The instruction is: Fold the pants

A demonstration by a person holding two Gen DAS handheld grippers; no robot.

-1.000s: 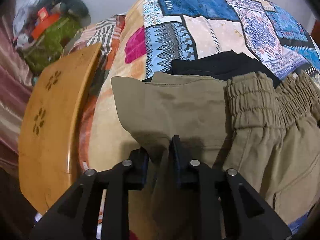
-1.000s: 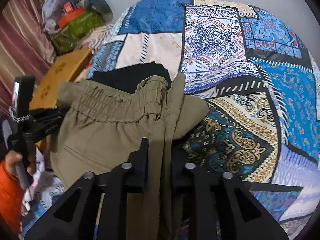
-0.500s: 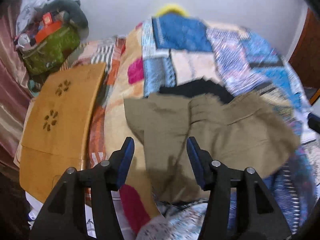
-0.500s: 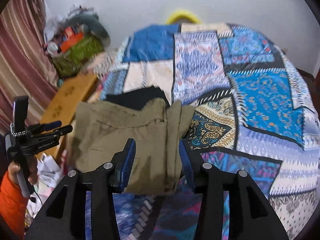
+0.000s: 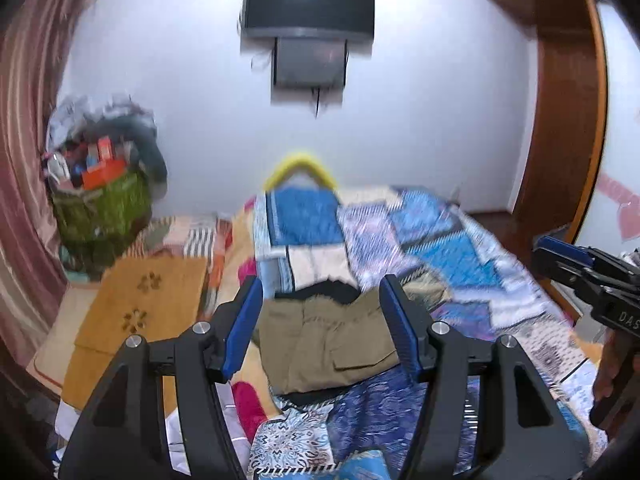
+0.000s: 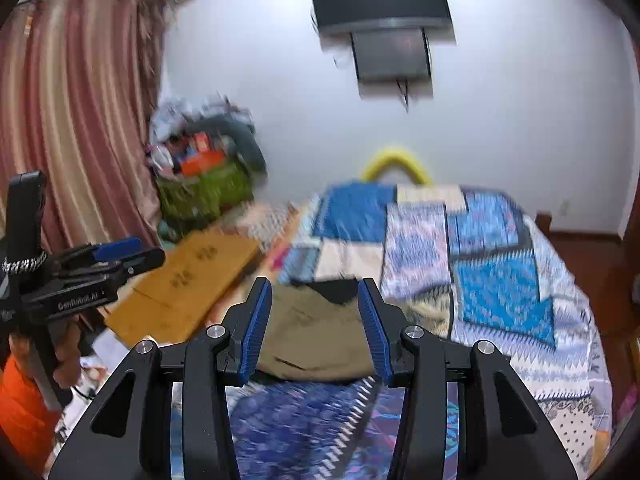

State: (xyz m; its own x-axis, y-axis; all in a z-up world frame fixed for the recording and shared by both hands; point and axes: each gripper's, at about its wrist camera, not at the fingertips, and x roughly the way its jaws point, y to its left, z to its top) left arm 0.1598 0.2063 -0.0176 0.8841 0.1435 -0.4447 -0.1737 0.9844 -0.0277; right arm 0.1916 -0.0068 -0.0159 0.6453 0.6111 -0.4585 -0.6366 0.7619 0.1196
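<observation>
The khaki pants [image 5: 326, 340] lie folded in a flat packet on the patterned bedspread [image 5: 440, 256], on top of a black garment [image 5: 328, 289]. They also show in the right wrist view [image 6: 316, 332]. My left gripper [image 5: 322, 328] is open and empty, held back from and above the pants. My right gripper [image 6: 316, 328] is open and empty too, also pulled back from the pants. Each gripper shows at the edge of the other's view, the right one [image 5: 580, 276] and the left one [image 6: 108, 264].
A wooden board [image 5: 136, 320] lies left of the bed. A green bag of clutter [image 5: 100, 200] stands in the far left corner by a curtain [image 6: 80, 120]. A TV [image 5: 308, 4] hangs on the far wall. A wooden door frame [image 5: 560, 120] is at right.
Both grippers let go of the khaki pants, opened, and drew back and up. The pants now lie folded on the bed.
</observation>
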